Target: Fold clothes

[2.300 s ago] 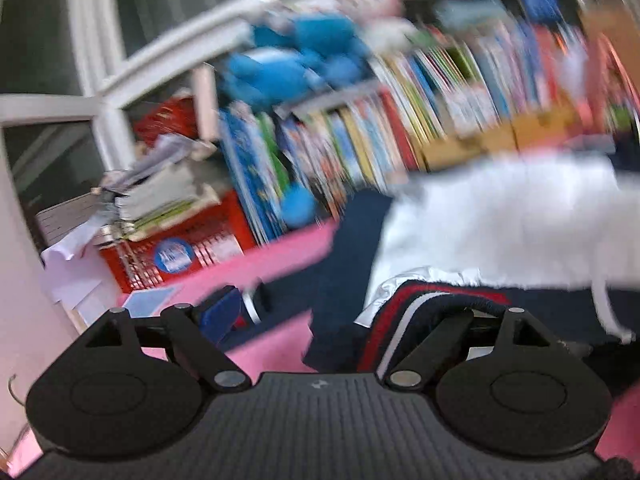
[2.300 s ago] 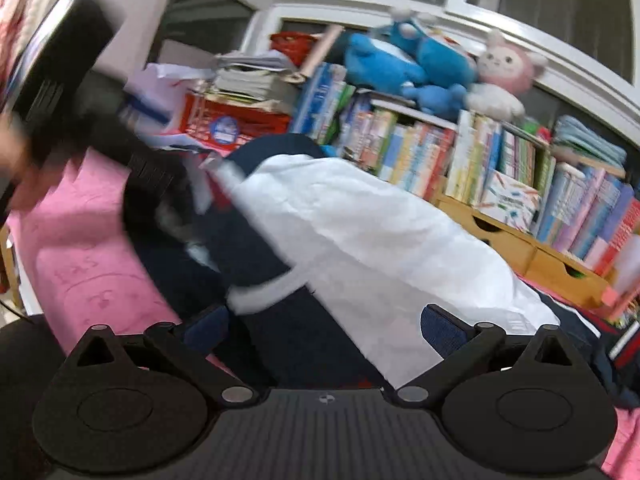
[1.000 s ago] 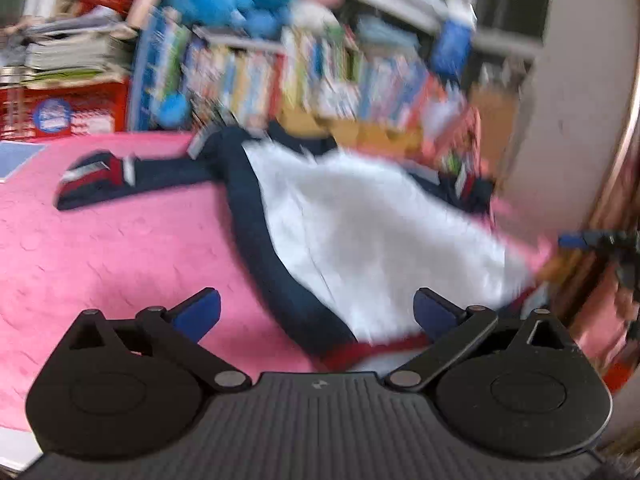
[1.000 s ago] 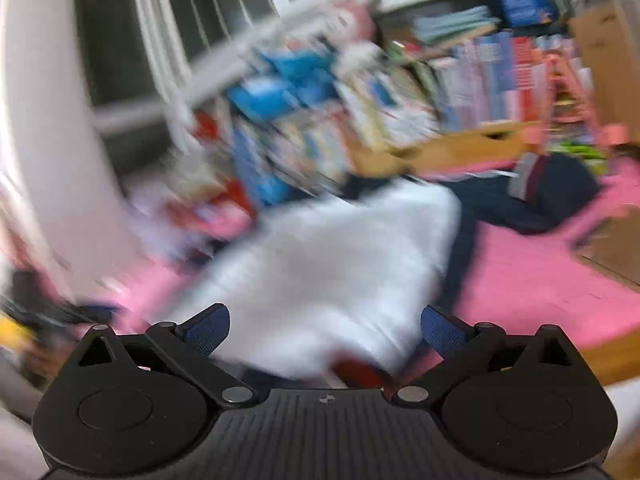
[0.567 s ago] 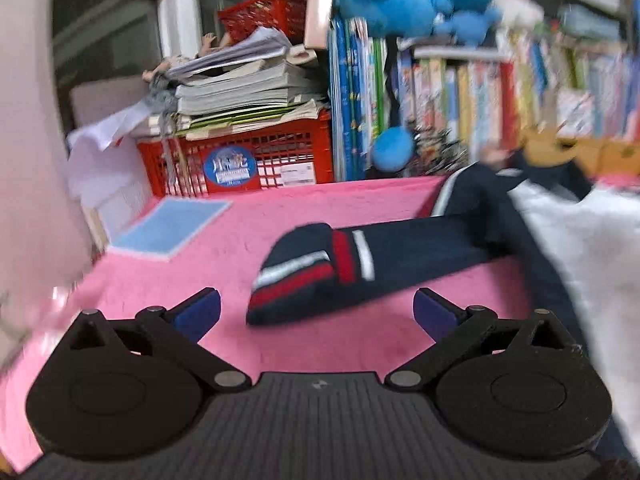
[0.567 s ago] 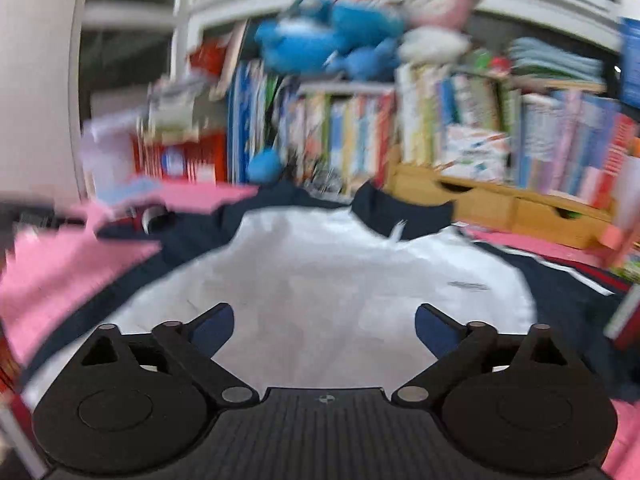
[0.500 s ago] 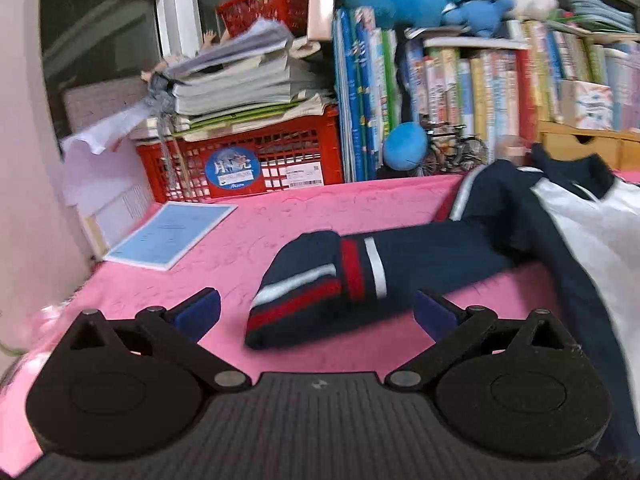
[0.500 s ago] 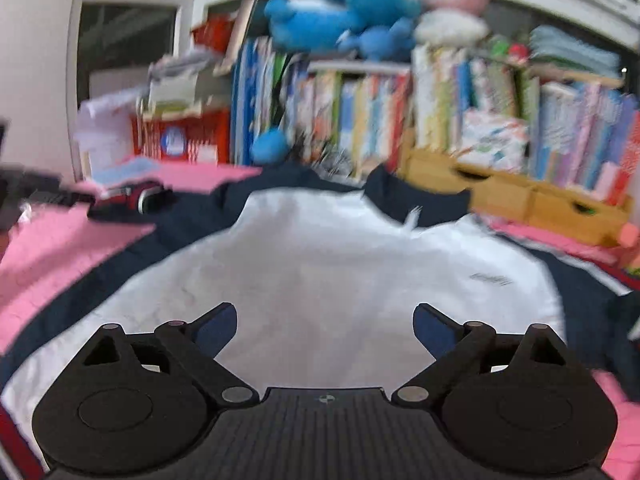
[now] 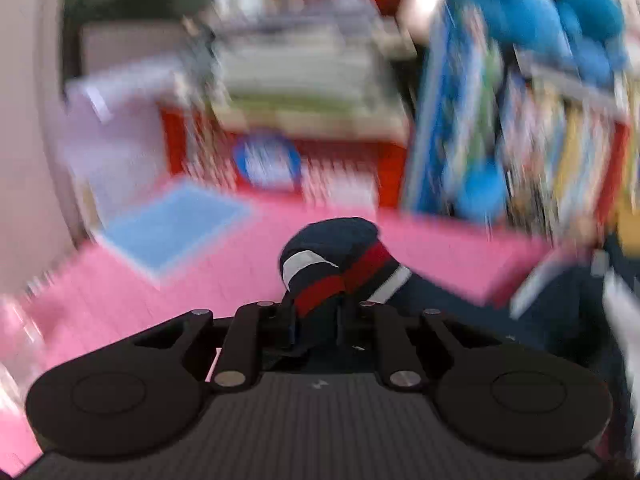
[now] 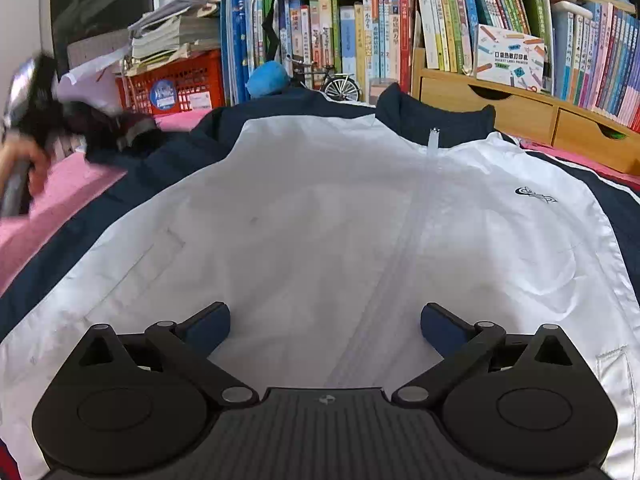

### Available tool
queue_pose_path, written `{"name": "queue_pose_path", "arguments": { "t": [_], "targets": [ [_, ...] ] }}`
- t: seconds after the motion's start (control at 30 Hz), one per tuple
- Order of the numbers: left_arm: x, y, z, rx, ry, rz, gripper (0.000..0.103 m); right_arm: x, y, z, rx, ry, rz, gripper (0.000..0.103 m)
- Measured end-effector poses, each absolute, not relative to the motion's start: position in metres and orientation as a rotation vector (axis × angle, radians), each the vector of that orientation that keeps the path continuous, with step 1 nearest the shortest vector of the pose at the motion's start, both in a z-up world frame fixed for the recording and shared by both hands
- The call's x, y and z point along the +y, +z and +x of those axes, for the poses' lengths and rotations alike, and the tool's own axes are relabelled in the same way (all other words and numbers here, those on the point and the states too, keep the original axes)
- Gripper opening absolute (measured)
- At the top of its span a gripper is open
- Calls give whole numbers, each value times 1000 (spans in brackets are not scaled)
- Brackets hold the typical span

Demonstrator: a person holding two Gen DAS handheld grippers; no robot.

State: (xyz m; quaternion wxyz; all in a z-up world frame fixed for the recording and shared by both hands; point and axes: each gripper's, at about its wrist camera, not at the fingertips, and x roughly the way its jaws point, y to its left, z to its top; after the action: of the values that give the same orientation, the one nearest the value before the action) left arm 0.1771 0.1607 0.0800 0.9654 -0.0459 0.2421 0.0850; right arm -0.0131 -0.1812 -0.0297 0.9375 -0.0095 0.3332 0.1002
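Observation:
A white jacket (image 10: pixel 320 216) with navy sleeves and collar lies front up, zipped, on the pink table (image 10: pixel 52 196). My right gripper (image 10: pixel 325 326) hovers open over its lower front, nothing between the fingers. In the left wrist view, my left gripper (image 9: pixel 316 324) is shut on the jacket's navy sleeve cuff (image 9: pixel 340 264), striped red and white, lifted a little above the pink surface. The right wrist view shows that left gripper (image 10: pixel 100 128), blurred, at the far left with the cuff and a hand behind it.
A red crate (image 10: pixel 176 84) stacked with papers stands at the back left, beside rows of books (image 10: pixel 340 36) and wooden drawers (image 10: pixel 520 112). A small model bicycle (image 10: pixel 332 80) and a blue ball (image 10: pixel 268 80) sit behind the collar. A blue sheet (image 9: pixel 176 228) lies on the pink surface.
My left gripper has closed on the striped sleeve cuff, which lay loose between its open fingers half a second ago. The right gripper has settled lower over the jacket front.

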Motion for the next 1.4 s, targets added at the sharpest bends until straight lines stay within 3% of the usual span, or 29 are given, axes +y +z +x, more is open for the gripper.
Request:
{"name": "queue_pose_path", "arguments": {
  "t": [0.13,0.23,0.4,0.53,0.63,0.7,0.73,0.87,1.07,1.27,1.33,1.4],
  "targets": [
    [196,141,182,295,250,-127,16,-180,-30,-14,681,203,-28,103],
    [208,154,202,279,287,-77,16,-180,-30,-14,682,206,-31,103],
    [215,101,241,391,344,-11,19,-180,-31,-13,684,209,-36,103],
    [224,43,258,615,404,-101,22,-180,-30,-13,685,210,-37,103],
    [221,27,254,654,435,-72,31,-180,-30,-13,686,210,-37,103],
    [215,37,247,635,441,-62,50,-179,-31,-13,686,210,-37,103],
    [212,44,244,624,443,-64,54,-179,-31,-13,686,210,-37,103],
    [191,83,225,508,365,-69,64,-178,-31,-13,686,208,-36,103],
    [98,113,161,490,-32,-12,68,-174,-31,-14,688,201,-34,103],
    [-8,69,81,604,-403,190,72,-175,-30,-24,686,195,-18,103],
    [-24,41,76,658,-330,316,72,-179,-27,-43,689,216,25,103],
    [-3,29,78,677,-247,274,76,-191,-24,-67,679,225,63,103]
  ]
}}
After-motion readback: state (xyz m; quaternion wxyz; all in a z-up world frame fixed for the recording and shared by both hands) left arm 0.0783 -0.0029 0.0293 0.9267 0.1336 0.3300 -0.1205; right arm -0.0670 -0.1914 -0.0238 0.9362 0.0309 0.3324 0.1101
